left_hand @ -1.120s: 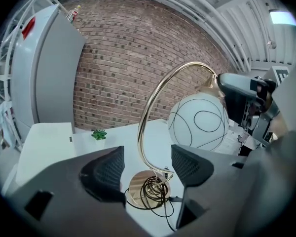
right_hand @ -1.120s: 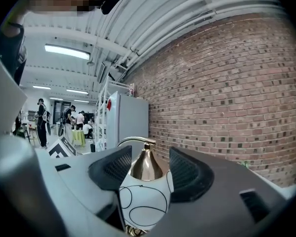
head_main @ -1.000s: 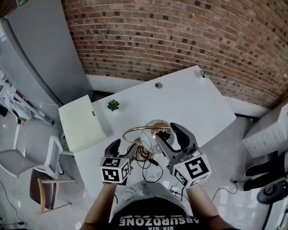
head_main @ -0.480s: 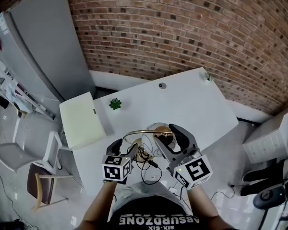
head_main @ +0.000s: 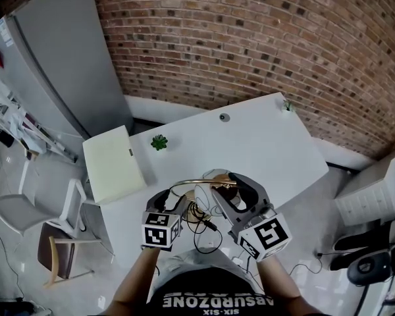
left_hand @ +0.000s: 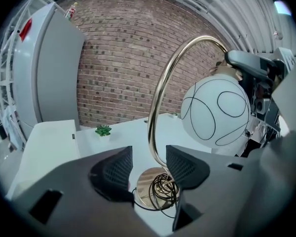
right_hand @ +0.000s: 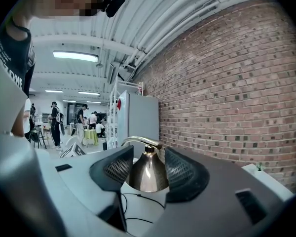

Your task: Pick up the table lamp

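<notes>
The table lamp [left_hand: 214, 115] stands on the white table [head_main: 263, 143].

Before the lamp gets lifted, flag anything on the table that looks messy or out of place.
The black cord sits in a loose tangle on the round base of the lamp, loops spilling onto the white table; it may drag when lifted. Otherwise the lamp stands upright, seemingly intact.

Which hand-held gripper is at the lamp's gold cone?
The right hand-held gripper: the cone sits between its jaws. The left hand-held gripper has the thin stem between its jaws. Both have just been closing.
</notes>
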`<action>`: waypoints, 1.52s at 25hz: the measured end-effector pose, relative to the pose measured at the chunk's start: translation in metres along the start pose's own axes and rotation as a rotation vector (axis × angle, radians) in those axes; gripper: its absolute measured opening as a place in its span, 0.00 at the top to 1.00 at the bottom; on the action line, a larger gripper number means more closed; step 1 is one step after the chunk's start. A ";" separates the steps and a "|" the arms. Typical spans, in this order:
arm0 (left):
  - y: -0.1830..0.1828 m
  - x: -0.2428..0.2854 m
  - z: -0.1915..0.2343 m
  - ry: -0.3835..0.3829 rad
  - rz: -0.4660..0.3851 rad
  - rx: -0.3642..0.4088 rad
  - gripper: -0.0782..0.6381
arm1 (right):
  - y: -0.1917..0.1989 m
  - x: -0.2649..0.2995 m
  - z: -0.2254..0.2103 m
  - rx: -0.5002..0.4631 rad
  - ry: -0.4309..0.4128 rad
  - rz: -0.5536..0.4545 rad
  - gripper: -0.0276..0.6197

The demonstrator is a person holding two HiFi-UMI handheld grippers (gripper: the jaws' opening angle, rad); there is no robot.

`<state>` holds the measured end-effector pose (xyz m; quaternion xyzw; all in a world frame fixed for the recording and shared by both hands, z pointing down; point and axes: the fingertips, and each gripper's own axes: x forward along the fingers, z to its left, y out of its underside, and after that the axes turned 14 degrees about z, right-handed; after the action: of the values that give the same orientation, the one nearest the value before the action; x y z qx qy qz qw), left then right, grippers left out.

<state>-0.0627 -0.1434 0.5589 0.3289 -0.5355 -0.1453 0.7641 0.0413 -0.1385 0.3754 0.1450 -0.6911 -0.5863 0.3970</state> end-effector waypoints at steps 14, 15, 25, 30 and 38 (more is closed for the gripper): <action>-0.003 0.004 -0.010 -0.007 -0.016 0.016 0.79 | 0.002 -0.001 -0.006 0.035 0.000 -0.021 0.66; -0.003 0.004 -0.010 -0.002 -0.017 0.008 0.79 | 0.002 -0.002 -0.006 0.039 0.000 -0.025 0.66; -0.003 0.000 -0.008 0.043 -0.036 -0.050 0.81 | 0.001 -0.003 -0.002 0.048 -0.011 -0.030 0.67; -0.002 -0.001 -0.007 0.062 -0.042 -0.086 0.82 | -0.001 -0.004 -0.002 0.060 -0.021 -0.026 0.68; -0.003 -0.001 -0.007 0.052 0.004 -0.097 0.82 | -0.004 -0.006 0.001 0.006 0.016 -0.007 0.72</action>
<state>-0.0559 -0.1423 0.5546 0.2940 -0.5083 -0.1611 0.7932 0.0434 -0.1354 0.3693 0.1533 -0.6889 -0.5846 0.4001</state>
